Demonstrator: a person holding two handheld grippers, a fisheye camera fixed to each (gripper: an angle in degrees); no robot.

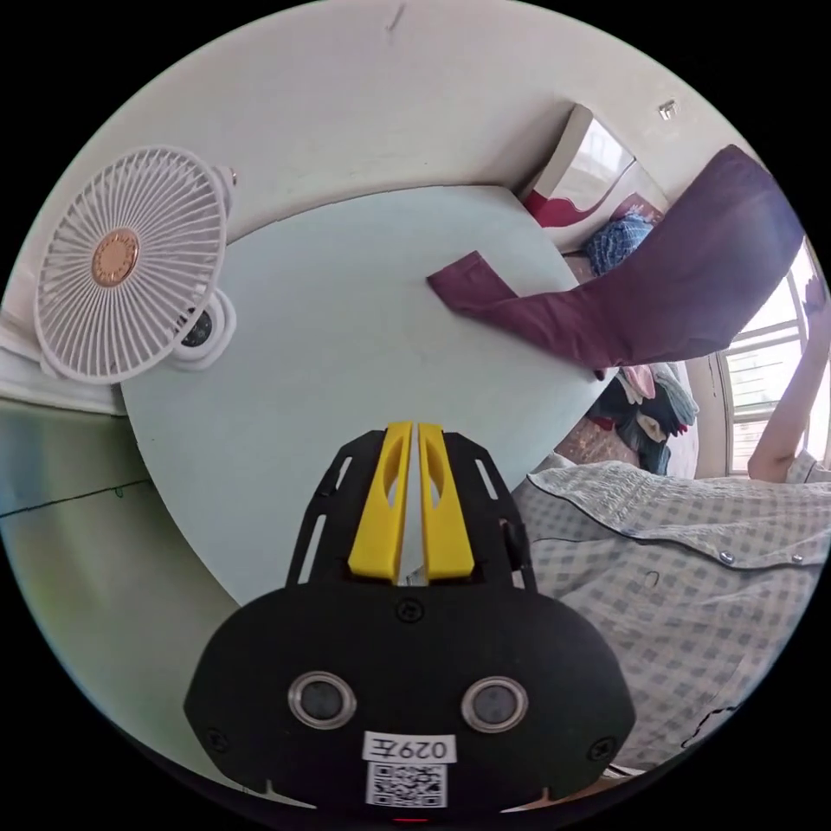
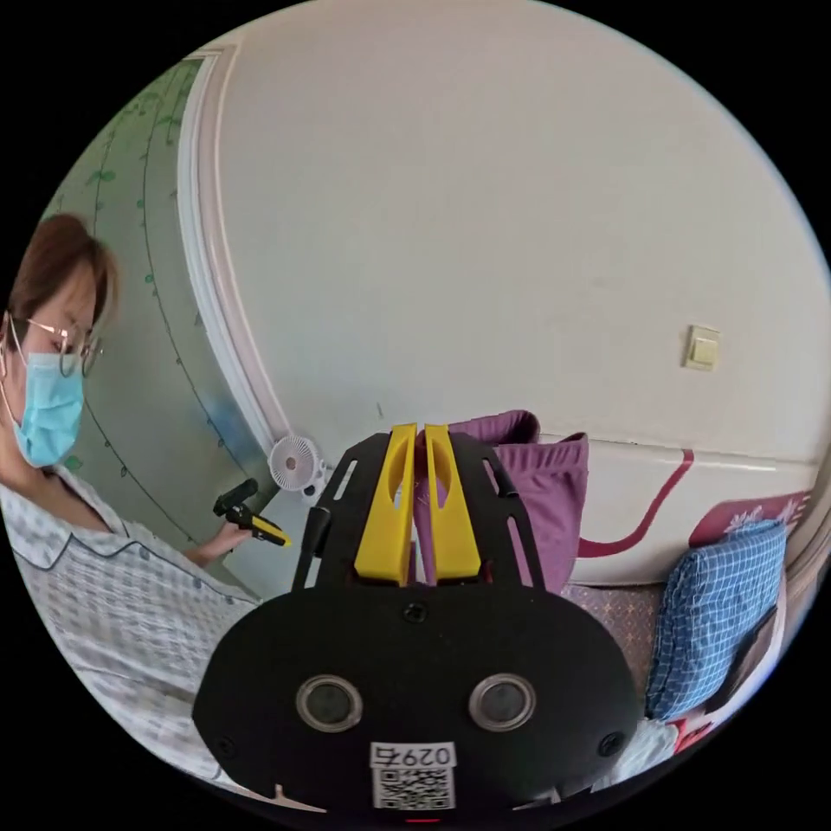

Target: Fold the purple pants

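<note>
Right tool (image 2: pixel 415 433) clamps purple pants (image 2: pixel 541 493) aloft; left tool (image 1: pixel 411 433) closed, empty, well apart

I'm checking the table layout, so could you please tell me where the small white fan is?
In the left gripper view, the small white fan stands at the light table's far left edge, against the wall.

Purple pants (image 1: pixel 658 294), pale blue table (image 1: pixel 346 346), checked shirt (image 1: pixel 684 571).
</note>
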